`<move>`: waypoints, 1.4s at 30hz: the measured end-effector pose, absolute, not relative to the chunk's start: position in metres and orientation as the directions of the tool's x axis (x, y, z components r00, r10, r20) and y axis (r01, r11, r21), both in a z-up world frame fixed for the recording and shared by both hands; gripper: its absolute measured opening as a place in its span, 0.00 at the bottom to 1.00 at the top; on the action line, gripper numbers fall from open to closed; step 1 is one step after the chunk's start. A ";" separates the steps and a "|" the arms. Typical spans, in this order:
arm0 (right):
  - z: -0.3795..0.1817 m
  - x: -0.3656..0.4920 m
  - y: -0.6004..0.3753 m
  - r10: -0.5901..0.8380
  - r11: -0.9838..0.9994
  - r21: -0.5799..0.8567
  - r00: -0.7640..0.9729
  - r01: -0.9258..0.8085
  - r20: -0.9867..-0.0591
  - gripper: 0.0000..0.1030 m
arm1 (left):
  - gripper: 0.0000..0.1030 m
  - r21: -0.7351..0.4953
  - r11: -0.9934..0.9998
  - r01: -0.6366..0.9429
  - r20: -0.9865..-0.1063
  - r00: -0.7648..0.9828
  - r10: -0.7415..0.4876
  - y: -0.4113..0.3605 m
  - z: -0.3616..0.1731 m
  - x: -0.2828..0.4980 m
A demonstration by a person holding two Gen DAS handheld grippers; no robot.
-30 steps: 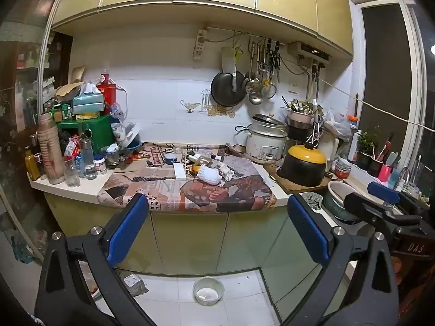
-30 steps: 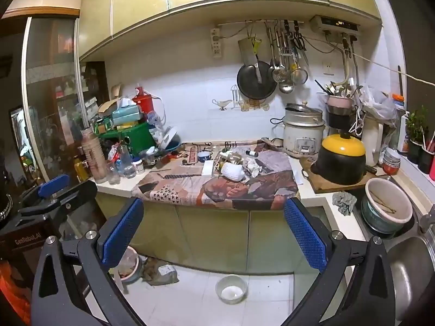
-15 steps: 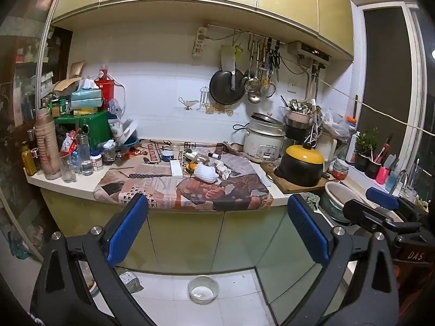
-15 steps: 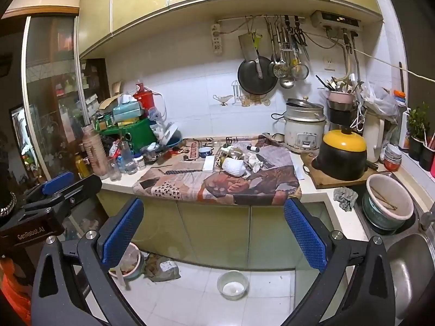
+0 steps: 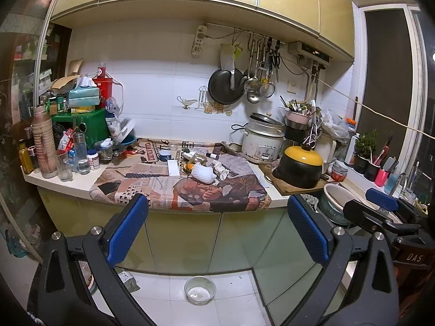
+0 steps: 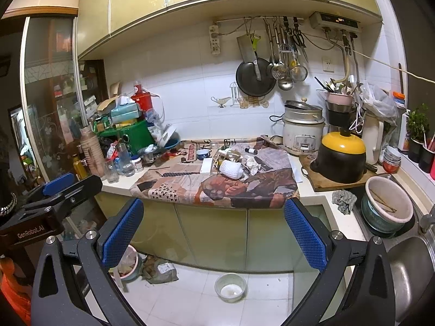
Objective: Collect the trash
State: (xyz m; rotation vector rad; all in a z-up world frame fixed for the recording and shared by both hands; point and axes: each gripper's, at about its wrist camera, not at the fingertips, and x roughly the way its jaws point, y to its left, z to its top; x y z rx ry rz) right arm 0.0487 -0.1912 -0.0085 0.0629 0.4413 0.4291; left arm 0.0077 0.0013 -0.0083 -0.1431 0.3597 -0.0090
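Newspaper [image 5: 152, 182] covers the desk [image 5: 62, 187]; crumpled tissue [image 5: 220, 169] and white foam net [image 5: 202, 174] lie mid-desk, toward its front edge. Both tongs, left [image 5: 217, 228] and right [image 6: 213, 233], hang released, well short.

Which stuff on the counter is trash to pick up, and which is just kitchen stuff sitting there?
Likely trash, judging by looks:
- white foam fruit net
- crumpled tissue
- orange peel scraps
- newspaper spread under them

Just sitting there:
- rice cooker
- black pot with yellow lid
- hanging pan
- green box
- bowl on the floor

Both tools, left tool and right tool, are open and empty.
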 end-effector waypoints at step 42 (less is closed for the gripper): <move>-0.007 0.059 -0.191 0.423 0.906 0.159 0.816 -0.393 -0.394 1.00 | 1.00 -0.147 0.989 -0.019 -0.352 0.936 -0.034 0.005 -0.010 0.027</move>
